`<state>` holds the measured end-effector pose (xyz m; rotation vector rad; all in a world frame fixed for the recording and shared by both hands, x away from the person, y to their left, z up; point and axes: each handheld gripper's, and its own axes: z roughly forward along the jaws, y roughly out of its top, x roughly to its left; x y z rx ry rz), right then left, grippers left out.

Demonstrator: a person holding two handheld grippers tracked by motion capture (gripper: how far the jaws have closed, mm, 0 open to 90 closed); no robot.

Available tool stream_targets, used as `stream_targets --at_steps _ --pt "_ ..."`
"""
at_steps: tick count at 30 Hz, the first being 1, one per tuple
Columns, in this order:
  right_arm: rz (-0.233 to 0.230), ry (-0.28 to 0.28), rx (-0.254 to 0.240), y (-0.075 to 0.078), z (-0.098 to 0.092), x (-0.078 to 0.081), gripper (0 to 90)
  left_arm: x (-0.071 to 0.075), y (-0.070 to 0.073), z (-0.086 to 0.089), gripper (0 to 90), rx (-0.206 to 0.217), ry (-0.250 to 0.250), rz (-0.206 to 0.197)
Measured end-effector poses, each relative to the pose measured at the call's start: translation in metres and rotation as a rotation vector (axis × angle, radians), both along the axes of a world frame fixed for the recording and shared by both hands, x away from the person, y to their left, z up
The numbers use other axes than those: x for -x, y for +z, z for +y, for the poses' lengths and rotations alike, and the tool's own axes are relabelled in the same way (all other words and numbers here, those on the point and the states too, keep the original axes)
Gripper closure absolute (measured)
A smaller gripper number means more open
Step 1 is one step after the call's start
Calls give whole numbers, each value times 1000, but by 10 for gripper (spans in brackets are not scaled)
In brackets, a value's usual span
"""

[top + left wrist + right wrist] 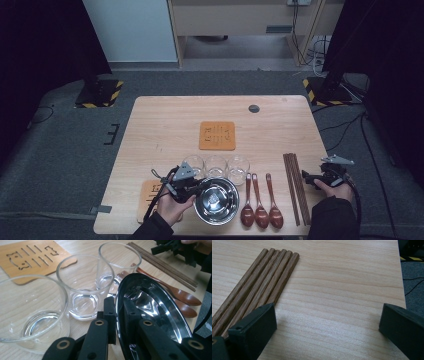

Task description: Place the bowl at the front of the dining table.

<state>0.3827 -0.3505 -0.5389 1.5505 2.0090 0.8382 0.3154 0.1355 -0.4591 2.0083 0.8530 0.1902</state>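
At the bottom centre of the high view, the left gripper [200, 187] is clamped on the left rim of a steel bowl [217, 201], which sits at the near edge of the wooden bench [165, 125]. In the left gripper view the two black jaws pinch the thin bowl wall, one outside it and one inside. Below and left of the bowl, partly under the left hand [171, 207], lies an orange coaster [148, 196]. To the right of the bowl lie three brown wooden spoons [261, 204], bowls toward the near edge, then a tight bundle of dark chopsticks [296, 186]. At lower right the right gripper [309, 178] hangs just beside the chopsticks, its jaws spread wide over bare wood with nothing between them, as the right gripper view shows. Just beyond the bowl stand three clear glasses [216, 165] in a row, side by side. Farther up, near mid-frame, lies a second orange coaster [217, 135] with cut-out slots. Toward the bench's far edge sits a small dark round cap [254, 108].
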Motion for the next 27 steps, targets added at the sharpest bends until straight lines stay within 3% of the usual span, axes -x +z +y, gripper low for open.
stream_targets --at_steps 12,27 --pt "0 0 0 0 0 0 12 7 22 1 829 31 -8 -55" --pt "0 0 0 0 0 0 12 1 41 7 829 53 12 -103"
